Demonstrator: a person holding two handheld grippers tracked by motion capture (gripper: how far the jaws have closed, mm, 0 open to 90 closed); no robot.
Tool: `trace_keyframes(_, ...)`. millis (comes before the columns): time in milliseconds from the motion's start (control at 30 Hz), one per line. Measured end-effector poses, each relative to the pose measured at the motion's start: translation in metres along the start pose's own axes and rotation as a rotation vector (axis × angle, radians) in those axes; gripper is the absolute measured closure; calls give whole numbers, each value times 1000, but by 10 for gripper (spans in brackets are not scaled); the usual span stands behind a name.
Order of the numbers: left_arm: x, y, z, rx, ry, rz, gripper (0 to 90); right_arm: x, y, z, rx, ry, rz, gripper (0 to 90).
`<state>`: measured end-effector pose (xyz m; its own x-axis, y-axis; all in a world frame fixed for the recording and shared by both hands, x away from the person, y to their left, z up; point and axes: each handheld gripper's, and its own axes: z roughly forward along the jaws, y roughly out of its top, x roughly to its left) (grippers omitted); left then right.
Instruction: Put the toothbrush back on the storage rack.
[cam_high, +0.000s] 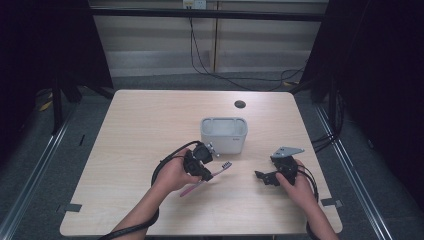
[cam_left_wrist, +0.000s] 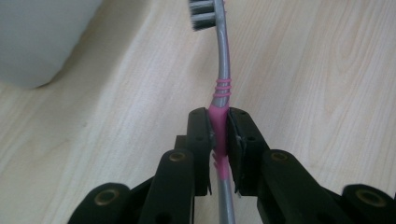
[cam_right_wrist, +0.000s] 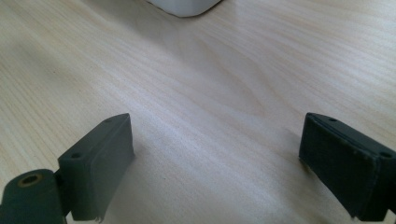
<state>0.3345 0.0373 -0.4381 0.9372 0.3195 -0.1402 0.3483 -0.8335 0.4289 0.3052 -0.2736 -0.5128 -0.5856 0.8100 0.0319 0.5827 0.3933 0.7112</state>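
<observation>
A pink and grey toothbrush is clamped in my left gripper, its bristle head pointing right and away. In the left gripper view both pads press on the pink part of the toothbrush, with the grey neck and bristles running up beyond my left gripper. Just behind it stands a white rectangular bin, whose rounded corner fills the upper left of that view. My right gripper rests low over the table at the right, jaws wide apart. Nothing but bare wood lies between the jaws of my right gripper.
The light wooden table has a small dark round hole near its far edge. Black cables trail from both grippers toward the front edge. The bin's base shows ahead in the right gripper view.
</observation>
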Motion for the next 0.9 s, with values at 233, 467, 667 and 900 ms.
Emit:
trace_keyframes(233, 2, -5, -13, -82, 5, -23, 798, 0, 0, 0, 1, -1, 1, 94)
trace_keyframes(467, 5, -8, -27, -177, 14, -49, 798, 0, 0, 0, 0, 0, 0, 94)
trace_keyframes(667, 7, -11, -35, -231, 21, -65, 798, 0, 0, 0, -1, 0, -4, 94)
trace_keyframes(900, 11, -13, -45, -296, 35, -96, 798, -1, 0, 0, -3, 1, -7, 94)
